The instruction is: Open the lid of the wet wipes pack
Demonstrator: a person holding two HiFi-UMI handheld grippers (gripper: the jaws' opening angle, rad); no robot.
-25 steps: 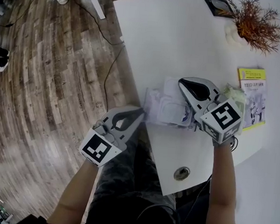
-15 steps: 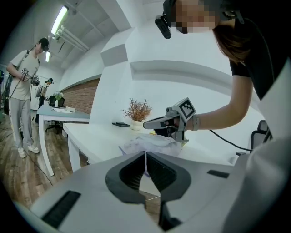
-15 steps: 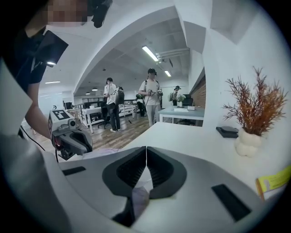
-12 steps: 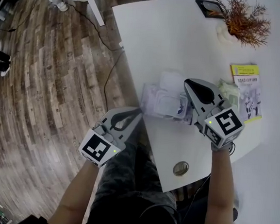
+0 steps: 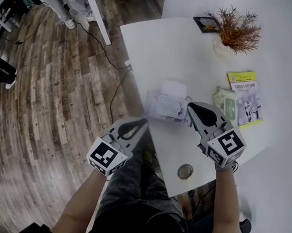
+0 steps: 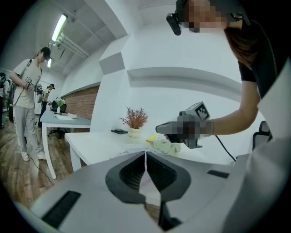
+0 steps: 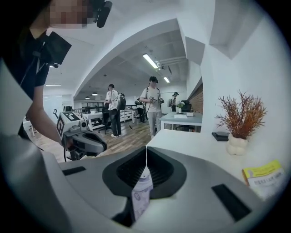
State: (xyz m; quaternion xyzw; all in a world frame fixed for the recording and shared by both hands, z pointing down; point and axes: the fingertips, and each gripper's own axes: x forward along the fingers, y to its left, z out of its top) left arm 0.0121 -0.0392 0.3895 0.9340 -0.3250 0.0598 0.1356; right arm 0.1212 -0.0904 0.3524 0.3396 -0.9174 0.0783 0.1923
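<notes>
- While the wet wipes pack (image 5: 165,104) lies near the left edge of the white table (image 5: 162,49) in the head view, the right gripper (image 5: 191,108) hangs just beside its right end. The left gripper (image 5: 144,122) is off the table edge, apart from the pack.
- Left gripper view: jaws pressed together, nothing between them.
- Right gripper view: jaws clenched, empty; the pack's print shows through the gap beneath them.

I am viewing: left tool (image 5: 143,122) and right tool (image 5: 190,107), grey with black-and-white square markers; table (image 5: 166,54), white; wet wipes pack (image 5: 165,104), white with lilac print; booklet (image 5: 245,97), yellow.
</notes>
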